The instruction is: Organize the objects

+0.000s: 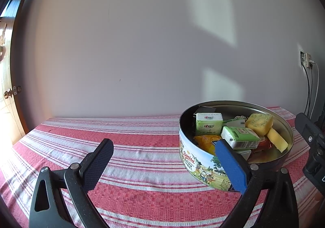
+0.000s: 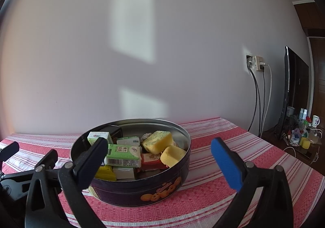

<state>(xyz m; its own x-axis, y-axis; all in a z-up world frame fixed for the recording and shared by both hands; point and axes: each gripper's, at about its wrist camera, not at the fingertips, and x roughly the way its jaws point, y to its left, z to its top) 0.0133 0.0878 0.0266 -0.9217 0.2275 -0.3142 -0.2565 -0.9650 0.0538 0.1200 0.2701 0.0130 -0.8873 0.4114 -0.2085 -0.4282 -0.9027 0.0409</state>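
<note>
Since every loose item in view sits inside the round biscuit tin (image 2: 142, 189), the sorting reads as finished or close to it. Within the tin lie green-and-white tissue packs (image 2: 124, 154), two yellow sponge blocks (image 2: 157, 141), a red sachet (image 2: 151, 162), a yellow packet (image 2: 104, 173), a small black box (image 2: 113, 131) against the far wall, and a white block low near the front wall. They are heaped loosely, leaning on one another, which suggests dropping in rather than careful arranging. No lid is visible.

The tin stands upright on the red-and-white striped tablecloth (image 1: 142, 167), toward the wall side of the table. Nothing else rests on the cloth around the tin in either view.

The right gripper (image 2: 159, 150) hovers just in front of the tin, jaws spread wide and empty; its dark finger overlaps the near left rim in the picture, the blue finger stands to the right of the tin, clear of it. Contact with the rim cannot be confirmed. The left gripper (image 1: 163, 151) is held to the left of the tin, jaws likewise wide apart and holding nothing, its blue finger overlapping the tin's wall in view.

Beyond the tin, a plain wall carries a socket with cables (image 2: 258, 63), and a dark television (image 2: 292, 89) stands further right.
</note>
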